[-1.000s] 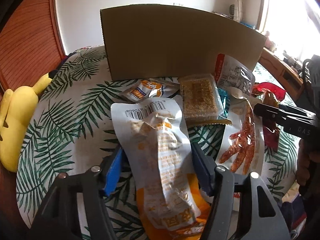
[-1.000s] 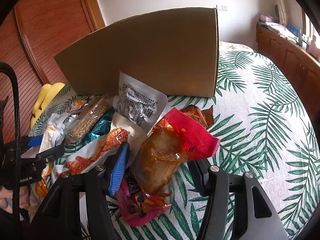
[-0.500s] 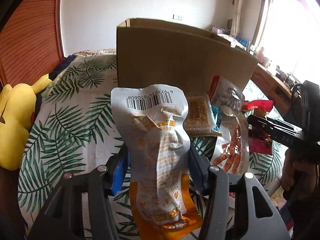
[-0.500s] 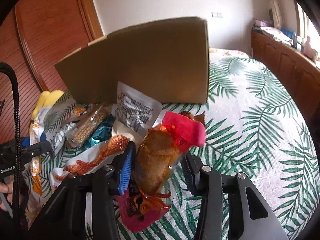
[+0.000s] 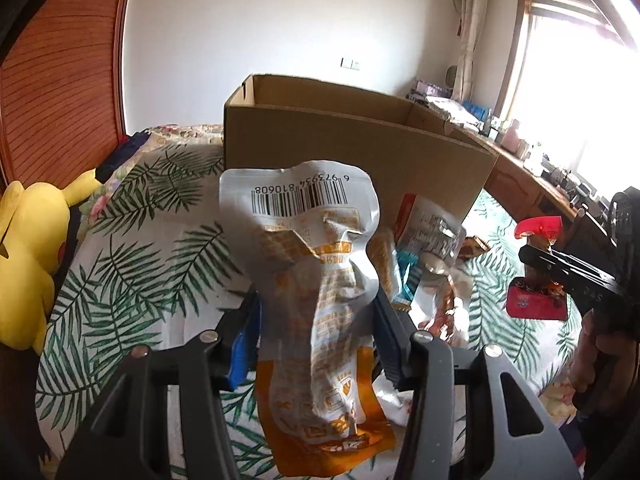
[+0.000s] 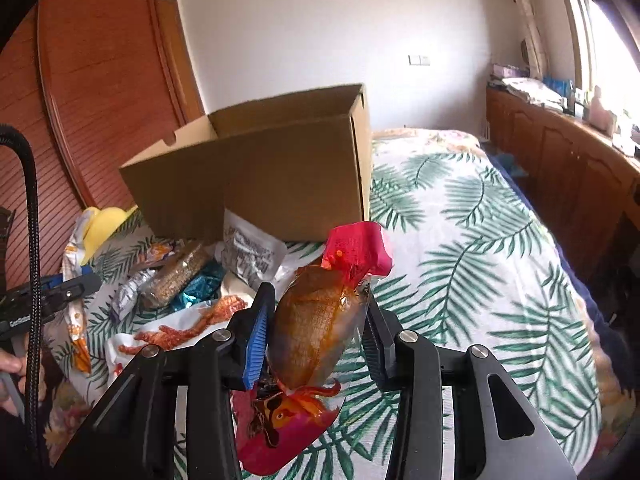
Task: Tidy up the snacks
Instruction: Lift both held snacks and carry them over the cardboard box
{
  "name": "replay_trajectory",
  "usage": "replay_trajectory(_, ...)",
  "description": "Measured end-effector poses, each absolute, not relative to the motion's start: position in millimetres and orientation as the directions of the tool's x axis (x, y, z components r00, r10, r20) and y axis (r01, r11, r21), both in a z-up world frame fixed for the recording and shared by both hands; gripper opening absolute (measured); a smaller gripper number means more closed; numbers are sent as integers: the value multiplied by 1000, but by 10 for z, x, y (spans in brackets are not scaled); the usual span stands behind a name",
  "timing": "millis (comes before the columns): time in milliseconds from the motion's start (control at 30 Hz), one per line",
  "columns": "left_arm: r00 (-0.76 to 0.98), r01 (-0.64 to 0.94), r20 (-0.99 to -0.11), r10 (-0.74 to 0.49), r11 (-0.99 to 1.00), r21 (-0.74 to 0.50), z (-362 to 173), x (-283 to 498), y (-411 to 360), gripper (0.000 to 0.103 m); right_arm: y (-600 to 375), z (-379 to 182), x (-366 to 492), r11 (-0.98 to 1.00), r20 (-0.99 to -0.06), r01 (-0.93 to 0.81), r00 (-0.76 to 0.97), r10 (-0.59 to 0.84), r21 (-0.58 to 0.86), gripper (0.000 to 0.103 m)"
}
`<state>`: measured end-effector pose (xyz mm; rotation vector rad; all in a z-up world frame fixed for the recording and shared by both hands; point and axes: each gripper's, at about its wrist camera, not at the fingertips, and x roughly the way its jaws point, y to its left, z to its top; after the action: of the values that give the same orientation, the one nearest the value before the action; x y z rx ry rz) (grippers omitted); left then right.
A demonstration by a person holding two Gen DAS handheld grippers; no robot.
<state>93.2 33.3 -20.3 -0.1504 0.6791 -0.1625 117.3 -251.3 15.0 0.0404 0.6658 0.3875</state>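
Since a second ago, 2 packets have been lifted off the bed. The white and orange snack pouch (image 5: 320, 304) has been raised from the bedspread and is now pinched between the blue-padded jaws of the left tool (image 5: 316, 336), its barcode end standing up in front of the cardboard box (image 5: 352, 160). The red packet of braised meat (image 6: 316, 332) has likewise been raised clear of the pile and is squeezed in the right tool (image 6: 314, 340). On both tools the jaws are seen to be closing further on crumpled packaging, so each grip is being tightened rather than released.

The box rim, hidden a second ago, is now looked over from both wrist views, and the open top can be seen. This is judged to mean that picking up is done for these 2 items and that carrying them over the near wall of the box comes next.

The remaining snacks (image 6: 192, 280) are left on the bed just in front of the box: a grain bar, a teal wrapper, a grey printed sachet and a bag of chicken feet.

The surface is a bed covered with a white bedspread (image 6: 460, 240) printed with green palm fronds. A yellow plush toy (image 5: 28, 260) is lying at its left edge by a wooden slatted headboard. Low wooden cabinets (image 6: 560, 152) run beneath a bright window.
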Motion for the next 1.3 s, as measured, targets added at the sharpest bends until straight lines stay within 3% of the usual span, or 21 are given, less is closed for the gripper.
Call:
replay_trajectory(567, 826, 187, -505, -251, 967, -174, 510, 1265, 208, 50, -2141, 762, 1206, 882, -518, -462, 733, 440, 95, 41)
replay_trajectory(1000, 856, 233, -447, -260, 966, -114, 1009, 1963, 187, 50, -1858, 1240, 1800, 858, -459, -511, 750, 476, 55, 41)
replay_trajectory(1300, 860, 239, -439, -258, 966, -100, 1057, 2525, 172, 51, -1663, 1280, 2268, 850, -448, -524, 748, 490, 55, 41)
